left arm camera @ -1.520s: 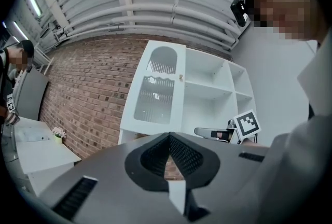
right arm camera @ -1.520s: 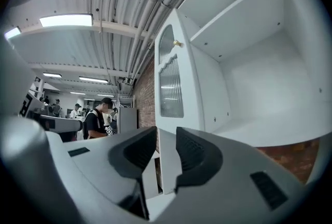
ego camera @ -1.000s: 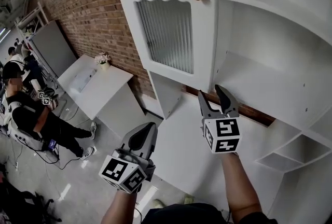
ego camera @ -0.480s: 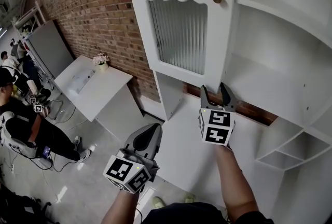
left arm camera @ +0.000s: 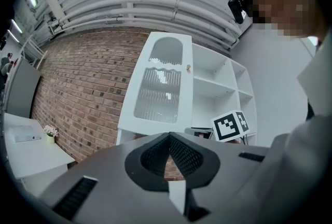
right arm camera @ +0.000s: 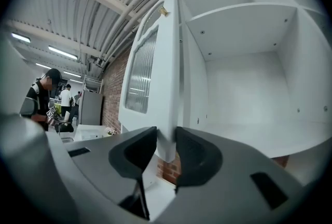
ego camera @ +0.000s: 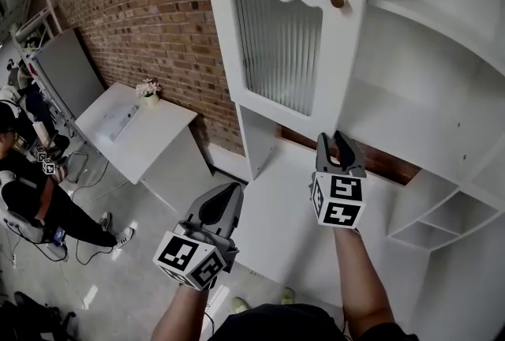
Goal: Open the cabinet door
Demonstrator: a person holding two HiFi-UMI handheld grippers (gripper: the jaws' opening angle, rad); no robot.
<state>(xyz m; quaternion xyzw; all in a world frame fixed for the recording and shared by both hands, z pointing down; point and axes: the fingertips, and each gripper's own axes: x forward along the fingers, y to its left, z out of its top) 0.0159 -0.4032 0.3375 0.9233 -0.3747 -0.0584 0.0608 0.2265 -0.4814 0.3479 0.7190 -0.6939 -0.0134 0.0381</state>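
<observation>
Our right gripper (ego camera: 333,140) now clamps the lower corner of the cabinet door (ego camera: 276,39), upper centre; a second ago it hung below. The door stands wide, shelves (ego camera: 410,103) exposed, task nearly done. Our left gripper (ego camera: 229,193) idles clenched, holding nothing.

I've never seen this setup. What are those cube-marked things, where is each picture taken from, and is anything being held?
There is no robot here. A person holds a two-jaw gripper in each hand, and the marker cubes are part of the grippers. The head view looks down from the person's head. The other two views look along each gripper's jaws. The right gripper has its jaws closed on the lower edge of the white cabinet door, which stands open beside white shelves. The left gripper hangs lower, jaws together, holding nothing. By the brick wall, a white table bears a small flower pot.
</observation>
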